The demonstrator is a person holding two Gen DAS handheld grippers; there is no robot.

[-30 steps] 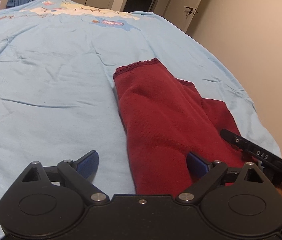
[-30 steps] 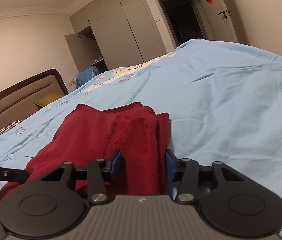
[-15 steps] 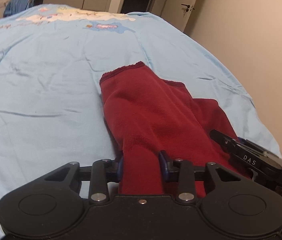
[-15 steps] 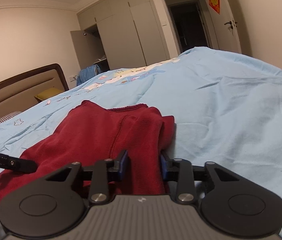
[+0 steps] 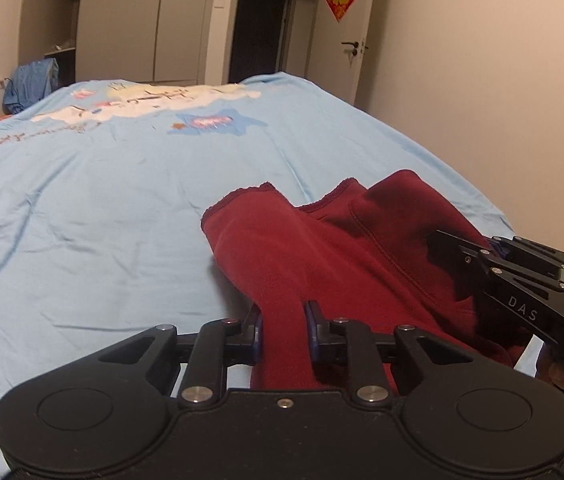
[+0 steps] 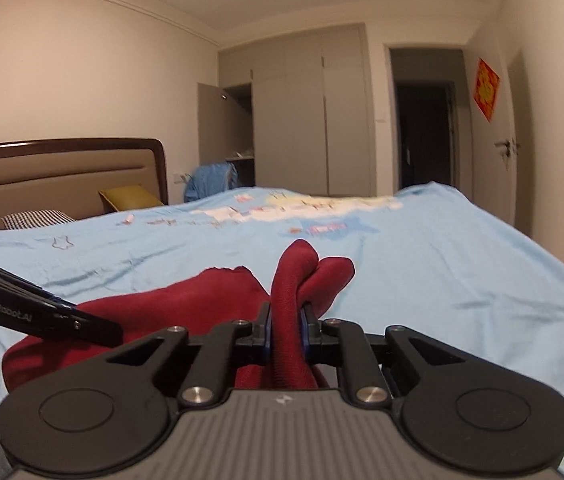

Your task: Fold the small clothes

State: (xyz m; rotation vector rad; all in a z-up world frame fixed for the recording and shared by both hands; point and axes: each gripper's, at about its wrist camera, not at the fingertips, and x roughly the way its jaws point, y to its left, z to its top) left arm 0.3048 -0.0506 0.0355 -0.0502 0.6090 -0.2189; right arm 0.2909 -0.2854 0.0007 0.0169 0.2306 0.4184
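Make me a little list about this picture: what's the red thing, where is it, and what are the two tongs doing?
garment: dark red knitted garment, partly folded
surface: light blue bedsheet with cartoon print
left tongs: shut on the near edge of the red cloth
right tongs: shut on a bunched fold of the same cloth
cloth state: near edge raised in both tongs, far part resting on the sheet
background: grey wardrobe, one door open; wooden headboard

Both wrist cameras sit low and close over the red garment, facing the wardrobe across the bed, sharing all three.
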